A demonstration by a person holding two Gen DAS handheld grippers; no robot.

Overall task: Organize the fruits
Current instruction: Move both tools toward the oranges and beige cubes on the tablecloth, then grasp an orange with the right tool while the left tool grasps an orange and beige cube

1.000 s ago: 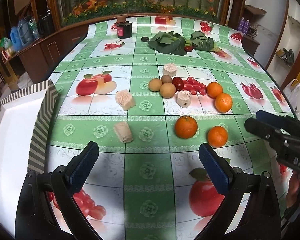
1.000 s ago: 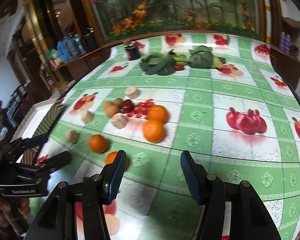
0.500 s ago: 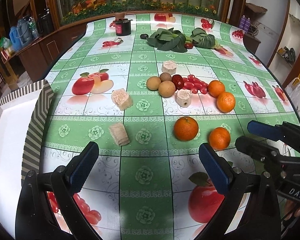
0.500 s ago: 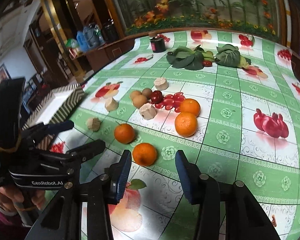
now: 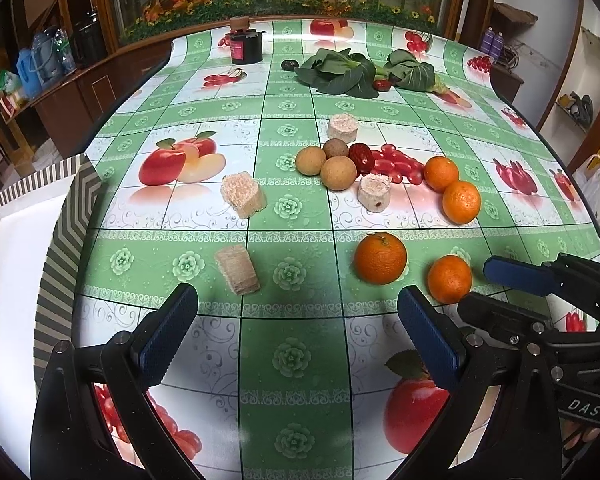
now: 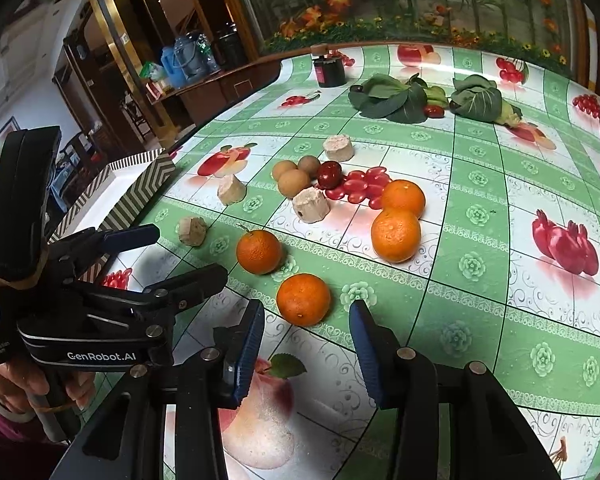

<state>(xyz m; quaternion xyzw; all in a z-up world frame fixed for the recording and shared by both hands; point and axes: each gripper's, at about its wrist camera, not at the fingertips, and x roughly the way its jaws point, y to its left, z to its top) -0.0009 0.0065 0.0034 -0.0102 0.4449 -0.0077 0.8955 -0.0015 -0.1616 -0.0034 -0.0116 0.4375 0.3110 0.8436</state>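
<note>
Orange just ahead of our right tongs

Our right tongs (image 6: 306, 338) stand apart and have just been narrowing a little; the nearest orange (image 6: 303, 299) lies on the surface (image 6: 480, 320) just in front of the gap, not yet between the pads, touching neither. It is round, so we see no long axis; its small dark spot faces us. Our left tongs (image 5: 296, 336) are apart and hold nothing

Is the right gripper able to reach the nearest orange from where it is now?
Probably yes. The right gripper is open, its jaws just narrowing with nothing between them, and the nearest orange lies directly ahead on the tablecloth, apart from the other fruit, with nothing blocking the way.
</note>
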